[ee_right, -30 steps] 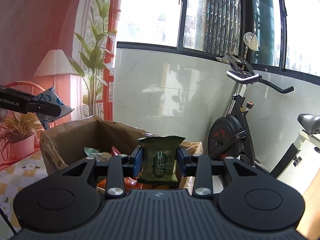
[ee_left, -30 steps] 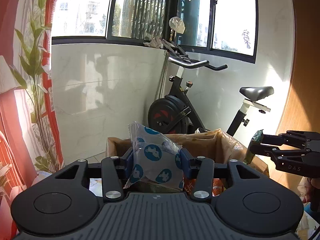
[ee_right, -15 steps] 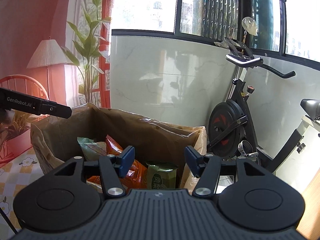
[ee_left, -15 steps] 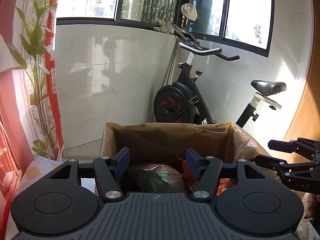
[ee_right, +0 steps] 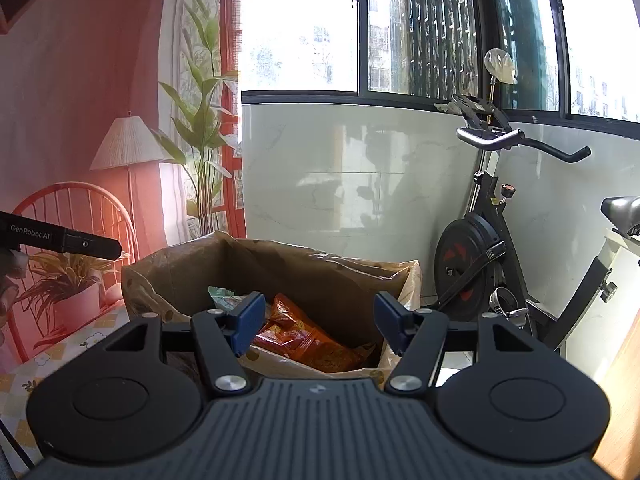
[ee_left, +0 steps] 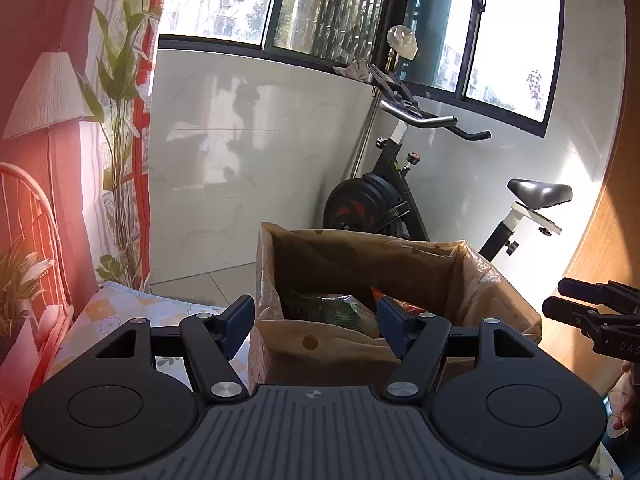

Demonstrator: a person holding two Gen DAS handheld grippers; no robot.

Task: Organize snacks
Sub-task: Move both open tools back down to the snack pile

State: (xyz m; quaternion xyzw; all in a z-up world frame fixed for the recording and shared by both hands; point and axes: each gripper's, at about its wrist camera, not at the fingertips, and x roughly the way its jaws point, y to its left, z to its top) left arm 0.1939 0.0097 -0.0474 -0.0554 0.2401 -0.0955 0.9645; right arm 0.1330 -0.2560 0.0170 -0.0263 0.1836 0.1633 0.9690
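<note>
A: Where do the snacks sit now?

B: In the brown bag (ee_left: 320,344), lower middle of the left view. A green pack (ee_left: 328,310) lies near its front wall; in the right view an orange pack (ee_right: 304,338) lies on a slant, long axis running from upper left to lower right, with a pale green pack (ee_right: 224,298) behind it.

A: And the tongs?

B: Both released. The left tongs (ee_left: 316,322) have just been opening and hold nothing; the bag's front wall shows between the blue pads (ee_left: 239,320). The right tongs (ee_right: 320,320) have also just opened wider, empty, with the orange pack below the gap.

A: Which is nearer the bag?

B: Both hang over its near rim. The desk (ee_left: 120,312) shows no loose snack, so I'd judge the next pick lies out of view.
</note>
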